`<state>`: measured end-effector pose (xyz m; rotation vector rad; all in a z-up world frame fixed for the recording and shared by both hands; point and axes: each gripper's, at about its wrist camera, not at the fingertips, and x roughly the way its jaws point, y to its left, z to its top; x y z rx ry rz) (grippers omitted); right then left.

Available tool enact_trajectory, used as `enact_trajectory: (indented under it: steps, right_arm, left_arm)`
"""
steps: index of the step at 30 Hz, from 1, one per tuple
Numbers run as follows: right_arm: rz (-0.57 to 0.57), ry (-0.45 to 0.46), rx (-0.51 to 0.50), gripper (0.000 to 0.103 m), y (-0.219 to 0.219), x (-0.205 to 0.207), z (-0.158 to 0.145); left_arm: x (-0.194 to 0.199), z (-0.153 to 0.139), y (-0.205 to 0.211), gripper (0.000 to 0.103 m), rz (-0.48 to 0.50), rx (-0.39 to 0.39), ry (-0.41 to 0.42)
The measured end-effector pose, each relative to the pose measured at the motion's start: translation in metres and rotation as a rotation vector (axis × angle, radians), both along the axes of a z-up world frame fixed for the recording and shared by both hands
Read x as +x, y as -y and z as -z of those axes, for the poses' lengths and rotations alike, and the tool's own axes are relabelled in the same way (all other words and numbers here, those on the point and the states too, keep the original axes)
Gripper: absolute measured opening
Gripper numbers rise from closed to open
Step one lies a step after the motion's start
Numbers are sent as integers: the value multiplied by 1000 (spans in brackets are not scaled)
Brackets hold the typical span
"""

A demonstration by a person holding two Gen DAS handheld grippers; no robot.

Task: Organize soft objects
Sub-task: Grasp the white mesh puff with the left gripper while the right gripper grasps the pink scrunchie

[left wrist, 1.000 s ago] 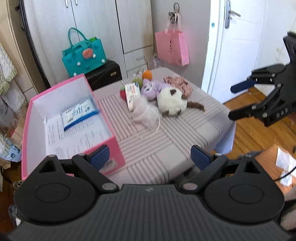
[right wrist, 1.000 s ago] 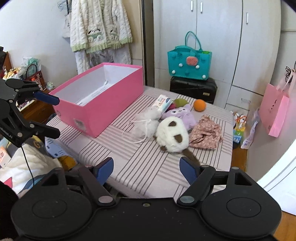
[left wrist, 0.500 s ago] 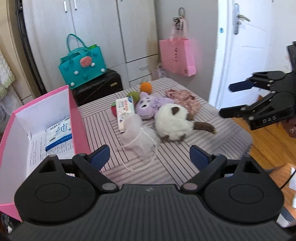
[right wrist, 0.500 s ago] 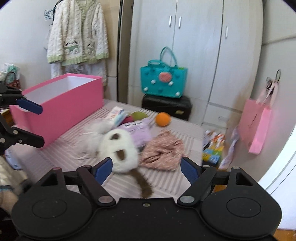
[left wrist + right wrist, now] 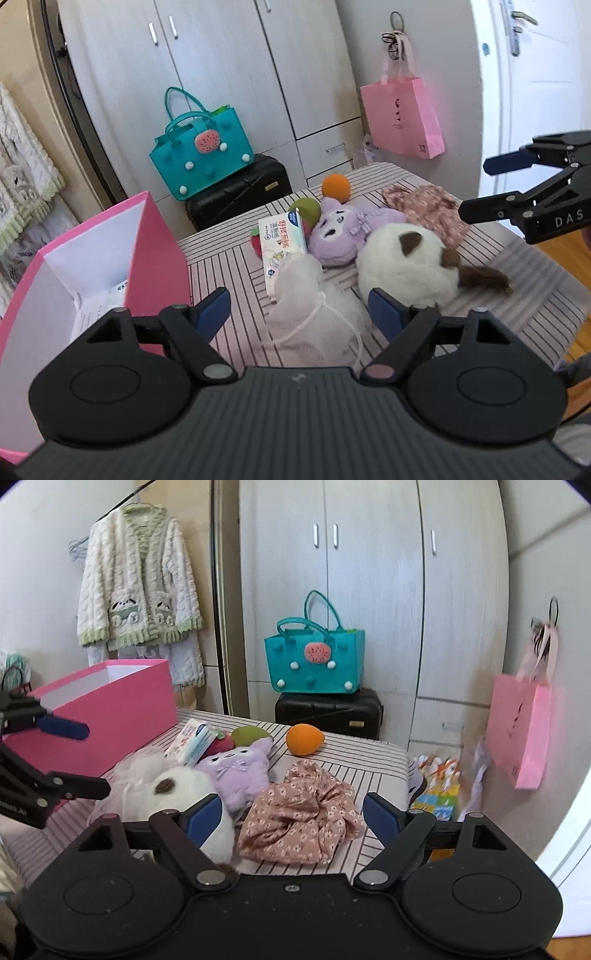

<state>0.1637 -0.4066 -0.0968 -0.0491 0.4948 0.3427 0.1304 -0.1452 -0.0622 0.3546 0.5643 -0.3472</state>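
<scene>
Both grippers have moved closer to the toy pile, jaws apart and empty: left gripper over the white mesh pouch, right gripper over the floral cloth; pink box at 9 o'clock, so grasping looks imminent

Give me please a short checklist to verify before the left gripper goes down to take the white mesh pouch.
1. Left gripper open and empty: ok.
2. White mesh drawstring pouch lies between its fingers' line: ok.
3. Pouch free of neighbours: not ok, it overlaps the white tissue pack and lies close to the white-and-brown plush cat.
4. Pouch cord clear of the fingers: cannot tell.
5. Right gripper out of the way: ok, open over the pink floral cloth.
6. Pink rectangular cardboard box open: ok.
</scene>
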Motion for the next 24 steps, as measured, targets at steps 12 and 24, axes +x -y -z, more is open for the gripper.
enact_trajectory:
  steps: [12, 24]
  right_arm:
    - [4, -126, 70, 87, -1, 53, 26]
    - [64, -162, 26, 45, -7, 53, 49]
  left_arm:
    - [42, 28, 6, 61, -73, -65, -159]
    - [56, 43, -3, 58, -102, -181, -277]
